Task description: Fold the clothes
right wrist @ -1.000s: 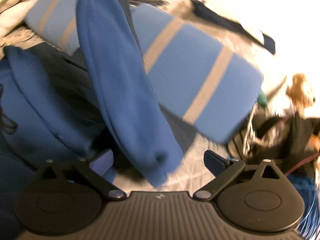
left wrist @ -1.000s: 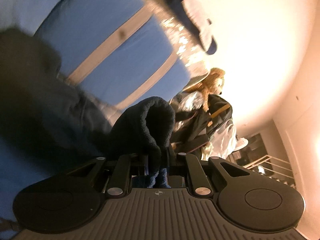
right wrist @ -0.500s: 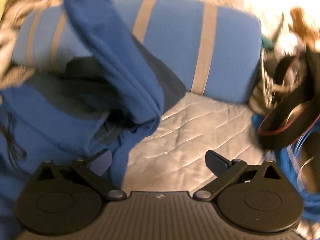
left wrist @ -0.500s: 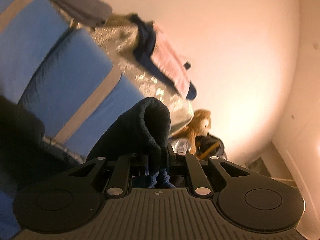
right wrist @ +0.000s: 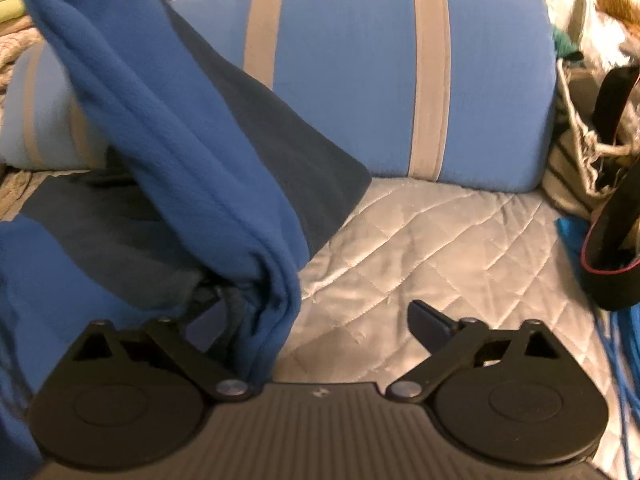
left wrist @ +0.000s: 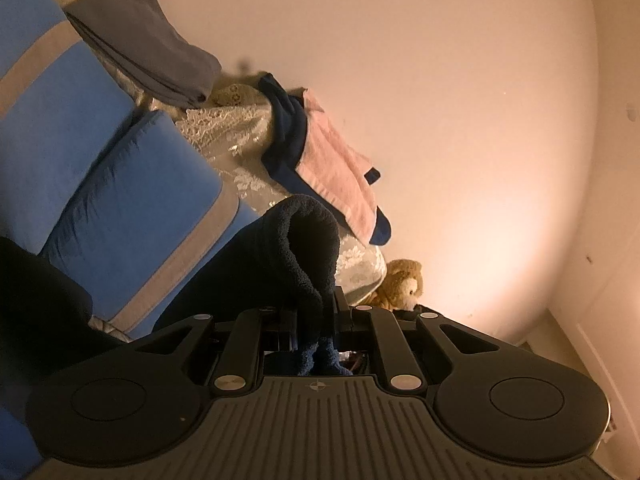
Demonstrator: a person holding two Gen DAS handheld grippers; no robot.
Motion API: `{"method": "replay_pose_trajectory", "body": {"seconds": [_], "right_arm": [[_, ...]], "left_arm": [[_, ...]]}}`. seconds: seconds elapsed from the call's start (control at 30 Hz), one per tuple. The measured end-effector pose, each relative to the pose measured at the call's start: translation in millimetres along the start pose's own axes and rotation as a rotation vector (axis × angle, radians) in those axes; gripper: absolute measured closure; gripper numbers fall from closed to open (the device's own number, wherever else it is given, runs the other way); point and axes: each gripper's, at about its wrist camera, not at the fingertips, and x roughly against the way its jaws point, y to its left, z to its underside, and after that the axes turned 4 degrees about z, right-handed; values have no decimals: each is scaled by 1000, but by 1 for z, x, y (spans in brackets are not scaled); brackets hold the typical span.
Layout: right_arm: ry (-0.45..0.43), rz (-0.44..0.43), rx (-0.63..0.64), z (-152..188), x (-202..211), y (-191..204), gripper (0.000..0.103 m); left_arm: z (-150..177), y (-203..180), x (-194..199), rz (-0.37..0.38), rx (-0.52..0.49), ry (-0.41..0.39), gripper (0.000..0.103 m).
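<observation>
A dark navy fleece garment (left wrist: pixel 296 248) bulges up in front of my left gripper (left wrist: pixel 316 314), which is shut on a fold of it and held high, facing the wall. In the right wrist view the same garment shows as a blue sleeve (right wrist: pixel 180 140) with a darker lining. It hangs down from the upper left onto the quilted cover (right wrist: pixel 440 240). My right gripper (right wrist: pixel 316 320) is open; the sleeve's lower end drapes against its left finger (right wrist: pixel 208 322), partly hiding it. The right finger (right wrist: pixel 430 322) is bare over the quilt.
Blue cushions with grey stripes (right wrist: pixel 360 60) stand behind the quilt. A folded grey garment (left wrist: pixel 140 40) and a pink and navy cloth (left wrist: pixel 328 164) lie on the lace-covered back. A plush toy (left wrist: pixel 404 284) sits by the wall. A black bag (right wrist: pixel 612 240) and blue cord (right wrist: pixel 624 340) are at right.
My left gripper has tilted up toward the wall, still clamping the fleece. The right gripper has come lower and closer; the sleeve end now rests against its left finger.
</observation>
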Motion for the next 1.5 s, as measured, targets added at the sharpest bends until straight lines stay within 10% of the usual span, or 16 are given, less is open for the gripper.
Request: {"method": "replay_pose_trajectory", "body": {"seconds": [0.07,0.27,0.83,1.5], "right_arm": [[40,16,-20,0,-15,1,50],[63,8,-85,4,-28,-5,77],[63,-6,-212,4,-34,-18,79],[66,1,-173,2,-31,-14,78]], "left_arm": [[-4,3,3,-8,-9,-1,89],[-19,25,17,-69,-38,5,89],[-28,139,94,-278,-82,95,89],[65,272,164,-448,-39,307,88]]}}
